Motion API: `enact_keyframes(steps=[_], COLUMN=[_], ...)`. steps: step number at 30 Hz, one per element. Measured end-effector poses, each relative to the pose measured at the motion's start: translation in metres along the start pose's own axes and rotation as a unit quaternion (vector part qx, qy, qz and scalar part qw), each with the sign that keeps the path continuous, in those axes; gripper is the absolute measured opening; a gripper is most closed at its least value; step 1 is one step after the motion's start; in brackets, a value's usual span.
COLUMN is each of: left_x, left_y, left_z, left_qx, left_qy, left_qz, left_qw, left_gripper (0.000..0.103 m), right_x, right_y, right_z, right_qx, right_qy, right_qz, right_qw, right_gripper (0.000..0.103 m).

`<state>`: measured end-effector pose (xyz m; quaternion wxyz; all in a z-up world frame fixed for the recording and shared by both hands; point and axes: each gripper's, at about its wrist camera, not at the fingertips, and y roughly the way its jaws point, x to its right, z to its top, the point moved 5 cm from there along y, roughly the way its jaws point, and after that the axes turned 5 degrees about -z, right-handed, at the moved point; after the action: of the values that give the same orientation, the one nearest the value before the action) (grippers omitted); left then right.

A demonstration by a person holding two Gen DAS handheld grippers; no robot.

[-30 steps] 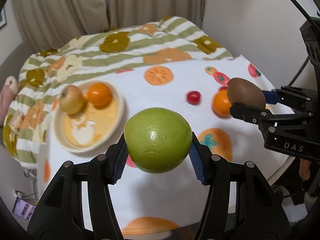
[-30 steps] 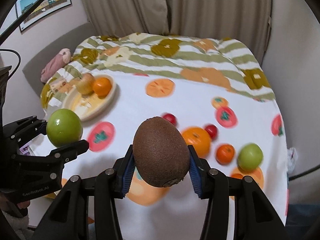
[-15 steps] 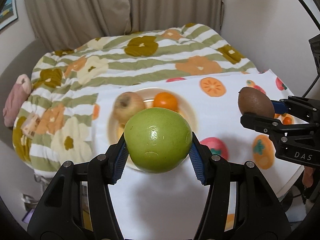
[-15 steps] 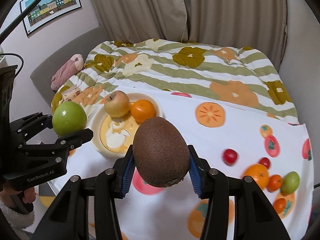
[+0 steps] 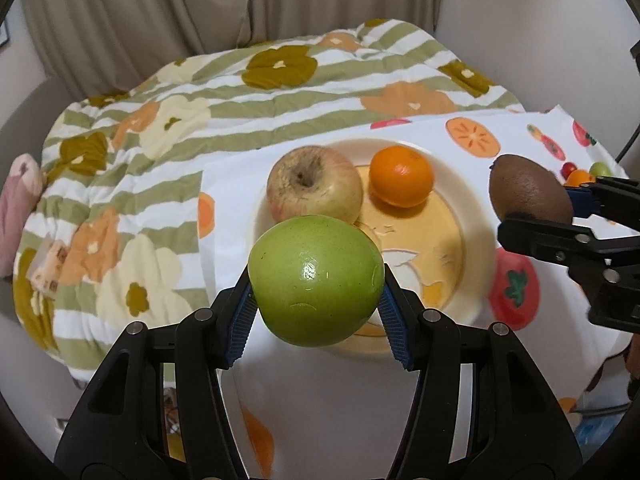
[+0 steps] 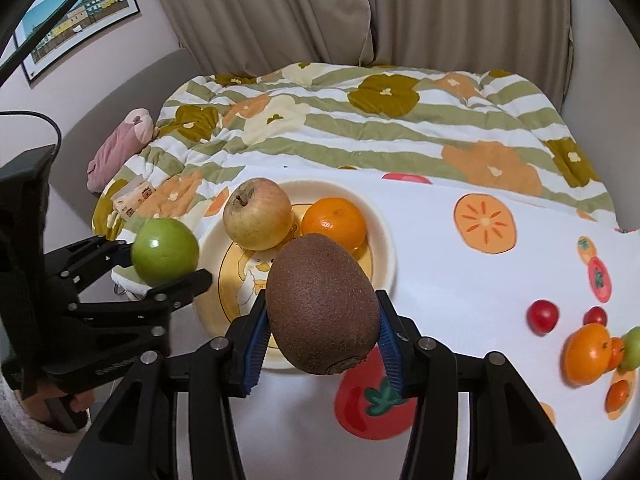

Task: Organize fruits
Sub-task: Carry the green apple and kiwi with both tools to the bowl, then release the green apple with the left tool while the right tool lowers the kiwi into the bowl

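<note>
Fingers of the left gripper (image 5: 316, 300) are clamping a green apple (image 5: 316, 280); the right gripper (image 6: 322, 320) is pinching a kiwi (image 6: 322, 304). Beyond both sets of tips, the plate (image 6: 384, 240) is holding an apple (image 6: 258, 218) and orange (image 6: 334, 222). Best lowering each fruit onto bare plate before releasing, avoiding knocks.

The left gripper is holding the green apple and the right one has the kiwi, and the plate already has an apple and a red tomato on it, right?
Almost. The left gripper does hold the green apple, the right gripper the kiwi. But beside the apple on the plate sits an orange, not a tomato. The right wrist view shows it.
</note>
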<state>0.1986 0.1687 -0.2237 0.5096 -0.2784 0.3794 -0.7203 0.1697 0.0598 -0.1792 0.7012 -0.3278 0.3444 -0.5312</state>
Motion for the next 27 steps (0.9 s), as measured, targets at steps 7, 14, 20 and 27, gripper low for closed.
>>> enact_keyframes(steps=[7, 14, 20, 27], left_x=[0.003, 0.008, 0.007, 0.008], left_y=[0.029, 0.043, 0.035, 0.009], left_z=[-0.002, -0.007, -0.004, 0.0], left_qx=[-0.021, -0.042, -0.028, 0.003], left_qy=[0.026, 0.041, 0.038, 0.05], left_qz=[-0.009, -0.014, -0.033, -0.034], left_qw=[0.9994, 0.9982, 0.9984, 0.9981], left_gripper=[0.061, 0.061, 0.079, 0.103], right_x=[-0.004, 0.002, 0.006, 0.009], right_y=[0.015, 0.023, 0.025, 0.021], right_z=[0.0, -0.002, -0.002, 0.0], right_qx=[-0.013, -0.024, -0.028, -0.029], right_qy=[0.01, 0.019, 0.028, 0.025], right_qz=[-0.005, -0.018, -0.025, -0.035], right_qw=[1.0, 0.999, 0.999, 0.999], right_gripper=[0.046, 0.046, 0.046, 0.045])
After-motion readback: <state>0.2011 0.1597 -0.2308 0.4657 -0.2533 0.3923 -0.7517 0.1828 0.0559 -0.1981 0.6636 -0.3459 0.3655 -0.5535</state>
